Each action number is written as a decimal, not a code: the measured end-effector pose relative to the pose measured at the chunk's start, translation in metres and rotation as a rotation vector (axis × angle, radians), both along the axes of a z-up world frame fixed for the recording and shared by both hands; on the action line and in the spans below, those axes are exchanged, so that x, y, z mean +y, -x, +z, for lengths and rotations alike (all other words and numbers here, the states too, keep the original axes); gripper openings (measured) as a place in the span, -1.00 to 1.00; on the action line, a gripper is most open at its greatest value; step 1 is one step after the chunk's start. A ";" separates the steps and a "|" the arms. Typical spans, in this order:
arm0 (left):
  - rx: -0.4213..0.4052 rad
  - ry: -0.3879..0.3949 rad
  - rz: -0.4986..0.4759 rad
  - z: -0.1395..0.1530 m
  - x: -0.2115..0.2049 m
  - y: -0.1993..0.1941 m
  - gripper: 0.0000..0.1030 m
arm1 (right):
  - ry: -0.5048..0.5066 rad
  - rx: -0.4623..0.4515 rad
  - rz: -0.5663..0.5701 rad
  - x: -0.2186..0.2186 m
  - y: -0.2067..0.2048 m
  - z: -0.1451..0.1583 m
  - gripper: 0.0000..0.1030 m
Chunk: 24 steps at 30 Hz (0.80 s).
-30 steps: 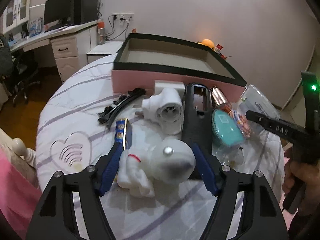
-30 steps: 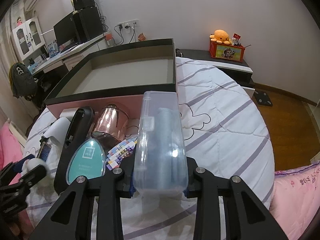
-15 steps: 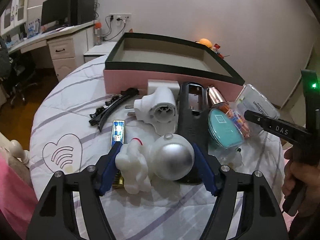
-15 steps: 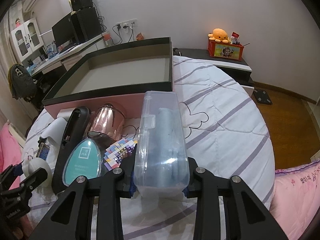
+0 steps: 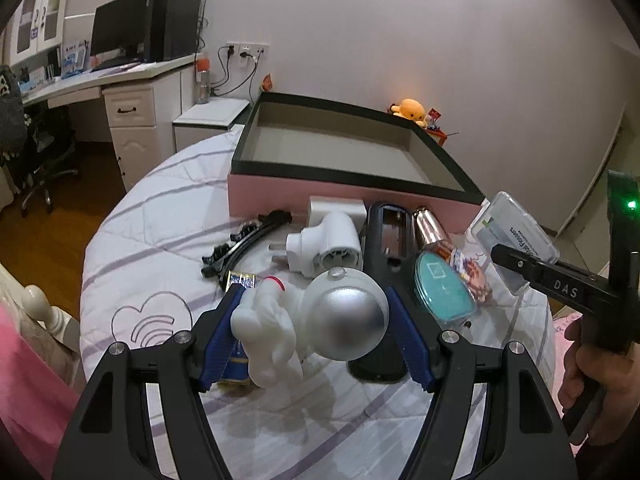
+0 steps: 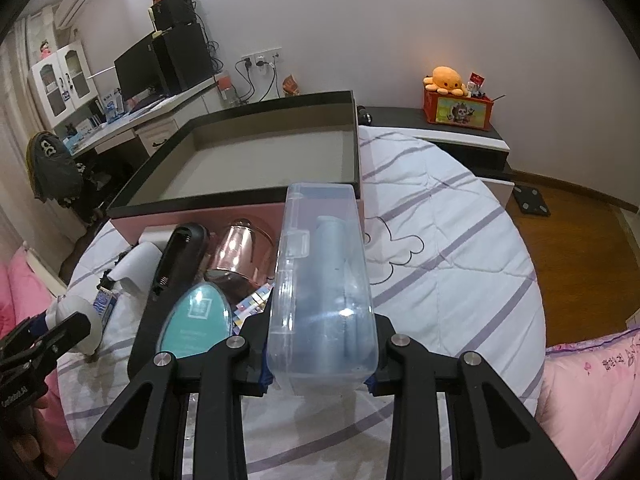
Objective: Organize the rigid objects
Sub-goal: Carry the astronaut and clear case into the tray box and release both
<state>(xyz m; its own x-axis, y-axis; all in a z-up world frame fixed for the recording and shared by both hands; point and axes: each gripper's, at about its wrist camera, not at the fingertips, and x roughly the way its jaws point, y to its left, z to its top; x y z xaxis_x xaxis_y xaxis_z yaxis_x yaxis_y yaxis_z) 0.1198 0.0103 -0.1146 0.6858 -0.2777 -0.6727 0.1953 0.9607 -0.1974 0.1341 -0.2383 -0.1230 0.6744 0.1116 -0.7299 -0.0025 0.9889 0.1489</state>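
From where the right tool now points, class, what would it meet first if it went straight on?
Probably the pink box. The right tool is shut on a clear plastic case, whose far end lines up with the box's near wall and dark rim. Depth is unclear, so it might clear the rim.

Overall light: dim indoor, cool purplish cast on the wall (image 5: 400, 40).
Source: not in frame; light falls from above.
Glare: bright highlight on the silver helmet (image 5: 352, 320); specular spots on the clear plastic case (image 6: 324, 288).
Shadows: soft and dark on the quilt (image 5: 280, 420).
Distortion: strong fisheye bending, black vignette corners.
Sharpness: helmet surface close to the lens slightly soft; far desk (image 6: 132, 120) grainy.
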 end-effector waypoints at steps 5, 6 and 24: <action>-0.014 -0.012 -0.011 0.011 -0.003 -0.009 0.40 | 0.003 -0.033 0.021 0.006 0.001 0.017 -0.37; -0.020 -0.013 -0.012 0.014 -0.004 -0.013 0.40 | 0.005 -0.041 0.031 0.008 -0.002 0.021 -0.37; -0.035 -0.102 -0.006 0.044 -0.043 -0.195 0.40 | 0.017 -0.029 0.105 0.030 -0.151 0.032 -0.36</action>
<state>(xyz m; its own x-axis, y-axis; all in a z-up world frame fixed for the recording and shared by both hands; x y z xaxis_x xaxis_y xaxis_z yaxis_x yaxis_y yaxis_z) 0.3144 -0.0324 -0.0708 0.7081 -0.2132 -0.6732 0.2061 0.9742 -0.0917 0.2849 -0.2085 -0.0906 0.6804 0.1705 -0.7127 -0.1104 0.9853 0.1303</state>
